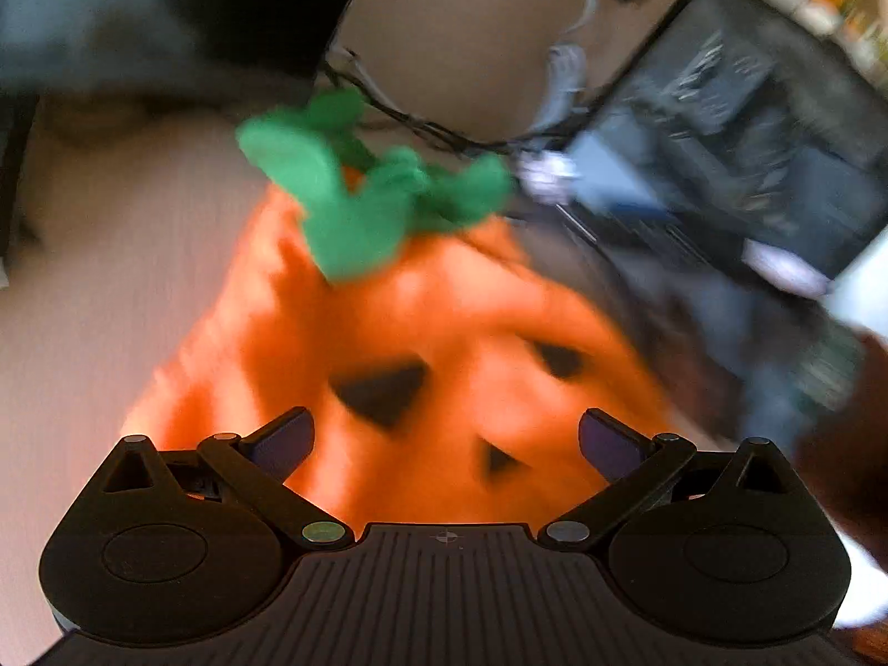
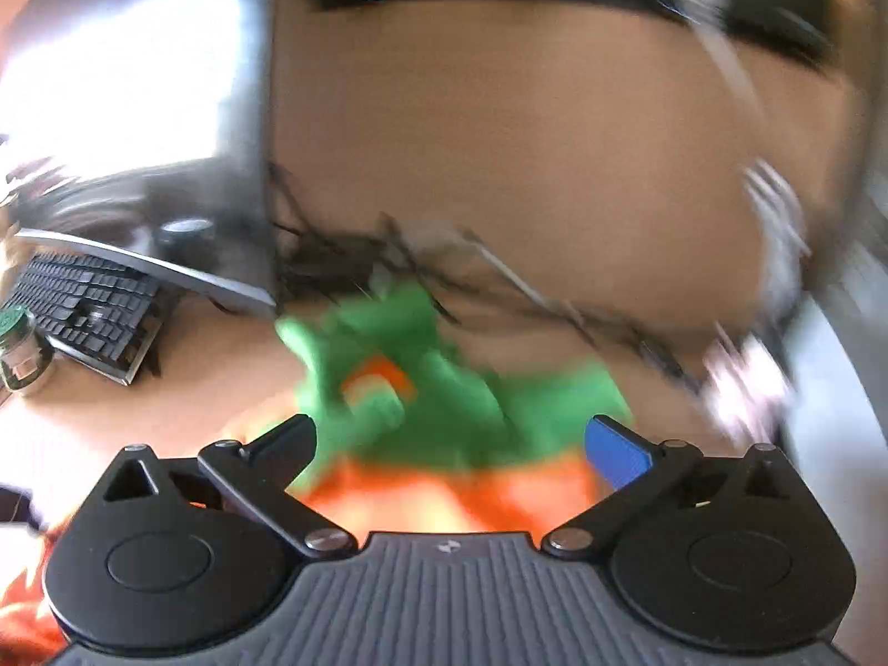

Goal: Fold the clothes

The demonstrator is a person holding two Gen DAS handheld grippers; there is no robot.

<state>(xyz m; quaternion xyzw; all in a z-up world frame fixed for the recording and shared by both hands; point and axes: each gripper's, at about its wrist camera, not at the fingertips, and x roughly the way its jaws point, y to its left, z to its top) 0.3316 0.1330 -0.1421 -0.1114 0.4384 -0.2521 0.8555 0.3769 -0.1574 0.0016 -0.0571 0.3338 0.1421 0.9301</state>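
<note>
Both hand-held grippers stand with their jaws spread wide and nothing pinched between the pads. Left hand-held gripper (image 1: 447,438) hovers over the lower half of the pumpkin garment, and its fingers (image 1: 283,441) frame the black triangular face patches without pressing on the cloth. Right hand-held gripper (image 2: 452,444) points at the garment's top end, with a blue pad showing on its right finger and the green cloth lying past the tips.

Both views are blurred by motion. The desk (image 1: 100,288) is pale wood and carries everything here. On it the orange pumpkin garment (image 1: 422,311) lies spread out, its face side up. A dark monitor (image 1: 743,166) sits tilted at the upper right of the left wrist view. A black keyboard (image 2: 83,305) lies at the left of the right wrist view, well apart from the garment. The green leaf collar (image 2: 444,399) is bunched at the garment's far end, with a bit of orange showing in its middle. A tangle of dark cables (image 2: 355,261) runs across the desk just beyond the collar. A small glass jar (image 2: 19,352) stands beside the keyboard's near corner.
</note>
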